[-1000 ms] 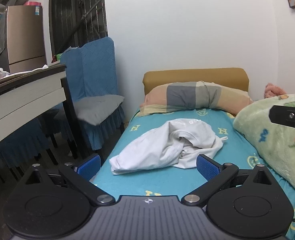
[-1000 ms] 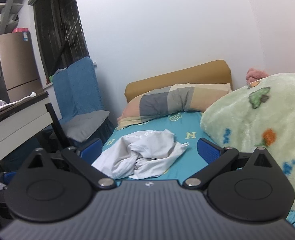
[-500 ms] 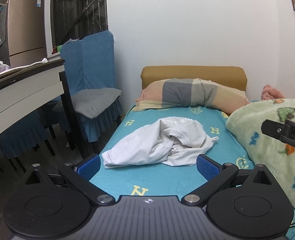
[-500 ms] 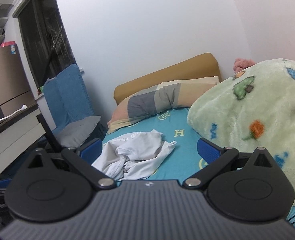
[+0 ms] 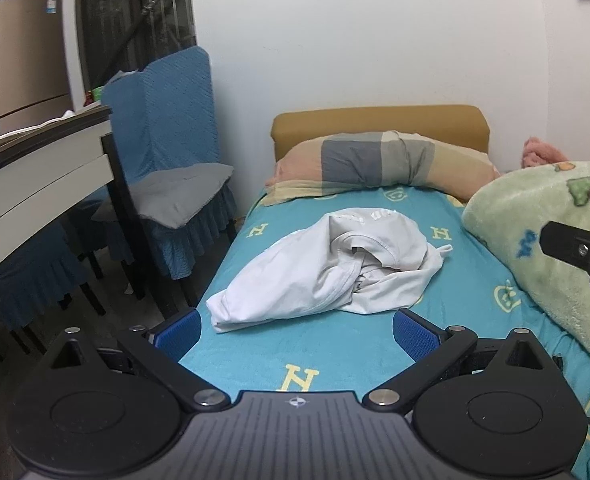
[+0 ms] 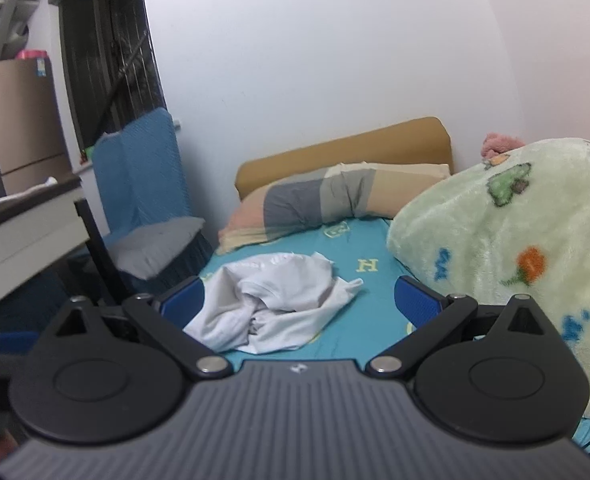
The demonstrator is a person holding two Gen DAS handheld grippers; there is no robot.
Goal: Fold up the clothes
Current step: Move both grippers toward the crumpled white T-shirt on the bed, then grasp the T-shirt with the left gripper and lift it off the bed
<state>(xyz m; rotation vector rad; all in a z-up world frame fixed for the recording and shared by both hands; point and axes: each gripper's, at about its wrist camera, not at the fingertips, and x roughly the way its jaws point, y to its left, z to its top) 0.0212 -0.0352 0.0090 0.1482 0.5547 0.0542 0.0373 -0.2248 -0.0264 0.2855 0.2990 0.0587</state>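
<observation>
A crumpled white garment [image 5: 327, 268] lies in a heap on the teal bedsheet [image 5: 307, 340], mid-bed; the right wrist view shows the same white garment [image 6: 271, 304] with the teal bedsheet [image 6: 369, 284] around it. My left gripper [image 5: 295, 330] is open, its blue pads spread wide, just short of the garment's near edge and holding nothing. My right gripper [image 6: 299, 300] is open too, with the heap seen between its pads and nothing gripped. A black part of the right gripper [image 5: 579, 252] shows at the right edge of the left wrist view.
A fluffy green blanket [image 5: 543, 240] is piled along the bed's right side. A patchwork pillow [image 5: 379, 164] lies against the tan headboard [image 5: 379, 124]. Left of the bed stand a blue-covered chair [image 5: 167, 152] and a white table [image 5: 35, 176].
Both views have shifted over the last second: the white garment now sits nearer and larger in each. Both grippers stay open and empty.
</observation>
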